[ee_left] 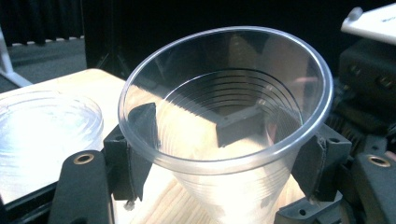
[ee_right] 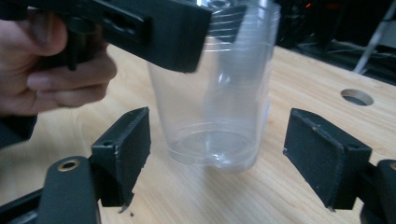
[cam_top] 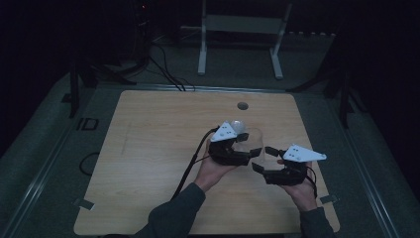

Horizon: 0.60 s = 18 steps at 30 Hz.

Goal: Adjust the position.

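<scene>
A clear plastic cup [cam_top: 254,140] stands upright on the wooden table [cam_top: 148,148]. My left gripper [cam_top: 246,145] is shut on it. In the left gripper view the cup [ee_left: 201,116] sits between the two black pads [ee_left: 140,135], which press on its ribbed wall just below the rim. My right gripper [cam_top: 262,157] points at the cup from the right, jaws open. In the right gripper view the cup [ee_right: 219,107] stands between that gripper's [ee_right: 224,149] wide-spread pads, clear of both. The left gripper's jaw [ee_right: 154,28] reaches across the cup's upper part.
A second clear round plastic piece [ee_left: 46,126] lies on the table just beyond the left gripper, and is also in the high view [cam_top: 238,126]. A round hole [cam_top: 242,105] sits near the table's far edge. A white frame [cam_top: 242,29] stands on the floor behind.
</scene>
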{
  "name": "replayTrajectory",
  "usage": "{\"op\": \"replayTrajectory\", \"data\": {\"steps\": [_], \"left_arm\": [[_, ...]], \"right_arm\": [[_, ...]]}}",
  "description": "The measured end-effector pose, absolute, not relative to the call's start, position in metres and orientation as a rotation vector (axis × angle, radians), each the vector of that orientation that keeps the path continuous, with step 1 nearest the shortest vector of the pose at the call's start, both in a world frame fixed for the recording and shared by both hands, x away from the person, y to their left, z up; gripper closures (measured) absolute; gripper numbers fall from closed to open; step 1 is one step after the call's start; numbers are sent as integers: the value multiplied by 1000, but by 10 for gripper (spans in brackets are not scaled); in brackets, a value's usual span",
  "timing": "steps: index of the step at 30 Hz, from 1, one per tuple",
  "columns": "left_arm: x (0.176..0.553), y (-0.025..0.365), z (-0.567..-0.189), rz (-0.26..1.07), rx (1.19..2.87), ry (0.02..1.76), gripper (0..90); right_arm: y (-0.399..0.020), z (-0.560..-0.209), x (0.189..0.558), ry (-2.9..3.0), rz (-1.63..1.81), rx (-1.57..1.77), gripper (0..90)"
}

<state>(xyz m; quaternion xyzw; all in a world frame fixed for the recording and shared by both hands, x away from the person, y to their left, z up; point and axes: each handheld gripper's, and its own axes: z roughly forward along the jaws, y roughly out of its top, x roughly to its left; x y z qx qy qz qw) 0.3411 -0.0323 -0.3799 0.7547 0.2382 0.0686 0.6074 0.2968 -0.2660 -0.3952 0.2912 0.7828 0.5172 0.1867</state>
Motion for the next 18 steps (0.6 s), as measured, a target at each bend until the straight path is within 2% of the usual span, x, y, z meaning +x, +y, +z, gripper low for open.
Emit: {"op": "replayTrajectory", "data": {"steps": [14,18], "left_arm": [[333,-44,-381,260,1880,491,301],[331,-46,-381,260,1888,481,295]], "right_arm": [[-254,-394,306,2346,1314,783,271],[-253,-398,307,2357,1309,783,332]]}}
